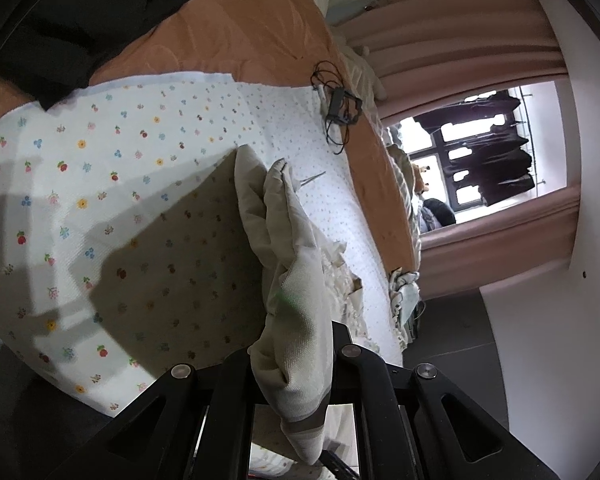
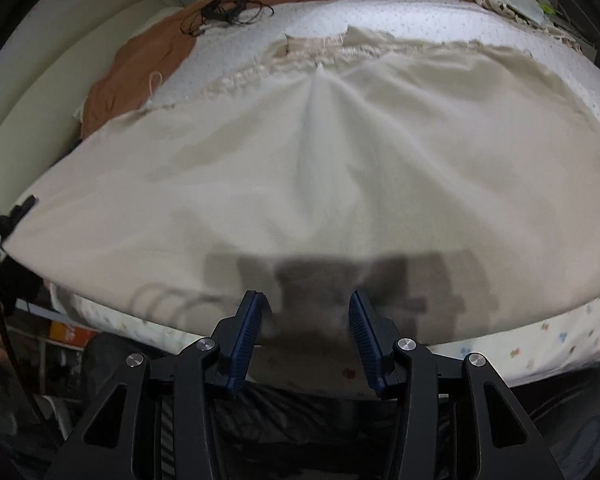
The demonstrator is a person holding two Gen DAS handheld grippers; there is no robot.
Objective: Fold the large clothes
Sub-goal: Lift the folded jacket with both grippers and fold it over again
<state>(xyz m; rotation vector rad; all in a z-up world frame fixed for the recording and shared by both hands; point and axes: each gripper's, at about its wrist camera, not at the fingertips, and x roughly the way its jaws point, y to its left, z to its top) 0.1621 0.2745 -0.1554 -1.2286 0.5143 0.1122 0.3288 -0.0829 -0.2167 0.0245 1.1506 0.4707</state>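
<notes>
Your left gripper pinches the cream garment mid-fold; your right gripper, spread, should grasp its six-o'clock hem.

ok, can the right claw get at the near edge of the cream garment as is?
Probably yes: the right claw is open and empty, hovering just over the cream garment near its front edge, nothing between them.

**A bed spread with flowered cloth**

The bed wears an orange cover, and over it lies a white sheet dotted with small flowers. A cream garment is spread across the sheet — broad, one edge frayed. A tangle of black cable sits near the far edge, and a dark cloth lies on the orange cover.
</notes>
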